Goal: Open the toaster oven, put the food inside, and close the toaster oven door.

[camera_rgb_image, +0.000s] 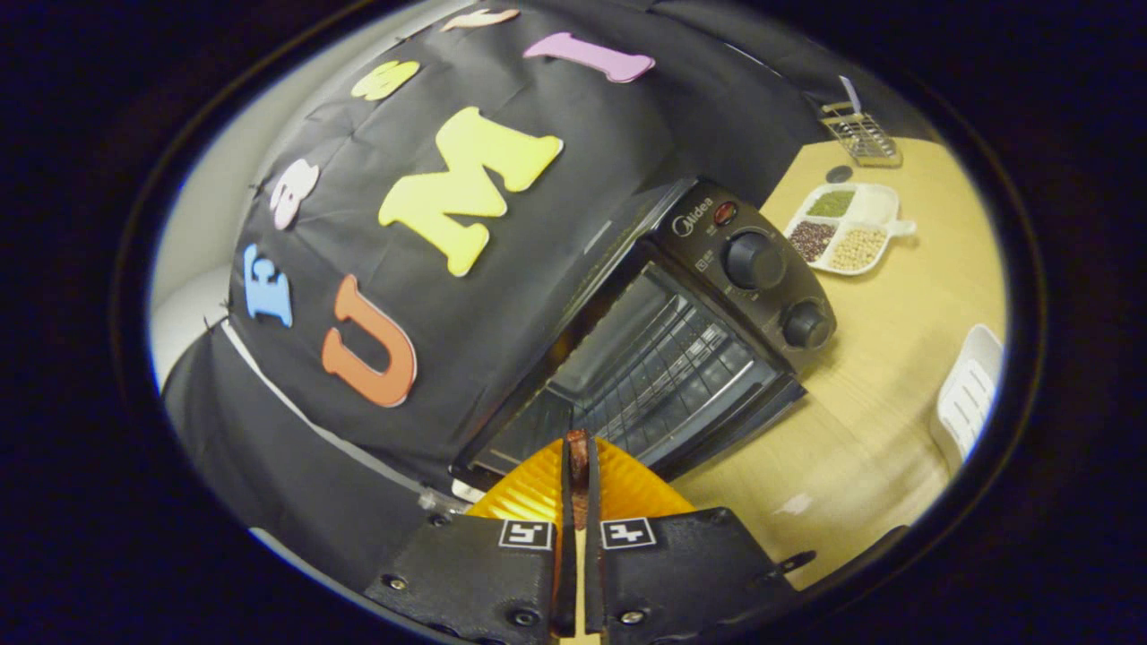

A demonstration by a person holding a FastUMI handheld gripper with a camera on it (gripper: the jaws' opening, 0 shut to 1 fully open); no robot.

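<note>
Pinched between the gripper's [579,466] two closed fingers sits one thin brown food slice [578,451]. Just beyond stands one black toaster oven [681,331], two knobs, wire rack visible behind its door.

Warm, dim light with strong fisheye bending at the edges; the light wooden tabletop [860,394] shows soft glare.

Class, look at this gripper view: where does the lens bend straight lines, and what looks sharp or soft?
Gripper view: fisheye distortion bows and tilts the black toaster oven and pale wooden table; the oven's two knobs and wire rack read sharp; the white divided dish of beans is small but legible; the hand-held gripper, nearly shut on a thin brown piece, looks slightly soft; lighting is even.
</note>
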